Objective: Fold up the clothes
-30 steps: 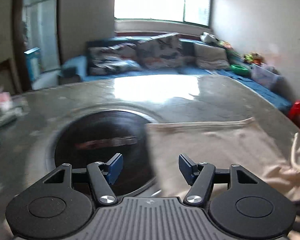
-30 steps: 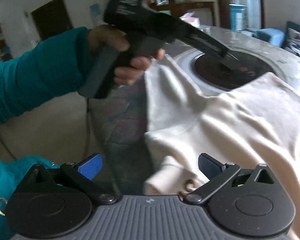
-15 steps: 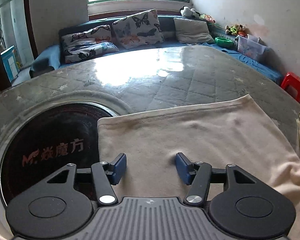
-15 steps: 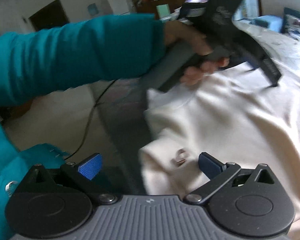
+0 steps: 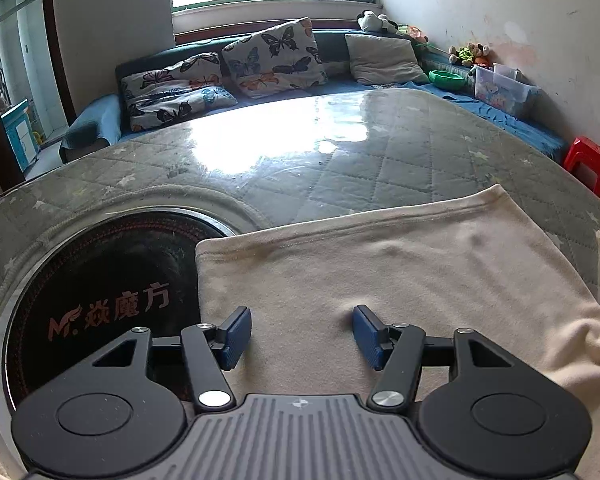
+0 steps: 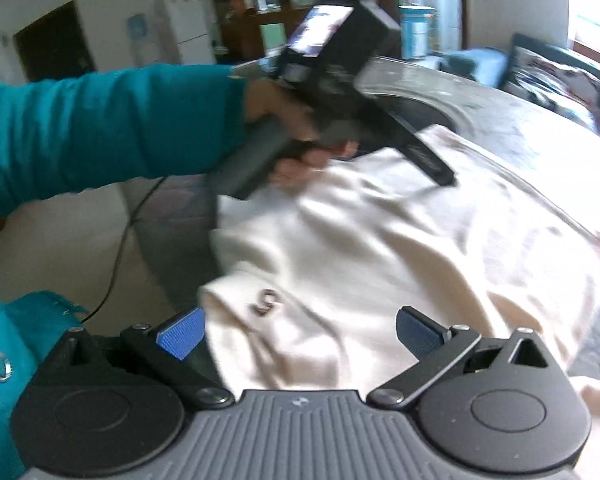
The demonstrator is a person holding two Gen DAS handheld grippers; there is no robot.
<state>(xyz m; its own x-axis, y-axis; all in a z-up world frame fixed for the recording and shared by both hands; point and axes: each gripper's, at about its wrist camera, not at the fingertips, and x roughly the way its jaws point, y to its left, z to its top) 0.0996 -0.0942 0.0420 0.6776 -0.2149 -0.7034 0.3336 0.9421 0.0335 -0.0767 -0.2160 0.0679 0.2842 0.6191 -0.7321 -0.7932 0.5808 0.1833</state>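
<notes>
A cream-coloured garment [image 5: 380, 280] lies spread over the round quilted table [image 5: 340, 168], its hemmed edge running straight across the far side and one corner overlapping the dark round cooktop [image 5: 100, 292] set into the table's middle, where reddish lettering shows on the glass. The left gripper [image 5: 302, 332] hangs tilted down over the cloth near that corner, its blue pads [image 5: 236, 336] standing partly apart with only flat fabric beneath them; nothing is pinched between them. From the other side, the right gripper [image 6: 298, 334] hovers above a rumpled, bunched part of the same garment [image 6: 380, 260], close to the table's near edge, and its jaws stand wide with the cloth below them but not clamped. A small metal clasp or ring [image 6: 266, 302] sits on the fabric just ahead of those fingers. In that same view, which is somewhat blurred, a hand [image 6: 296, 136] in a teal sleeve [image 6: 100, 128] grips the dark handle of the left gripper [image 6: 440, 168], whose tip points down at the garment farther along. Beyond the table a blue sofa [image 5: 340, 92] runs beneath the window, stacked with butterfly-print cushions [image 5: 272, 58], and a red stool [image 5: 588, 164] stands by the wall.
</notes>
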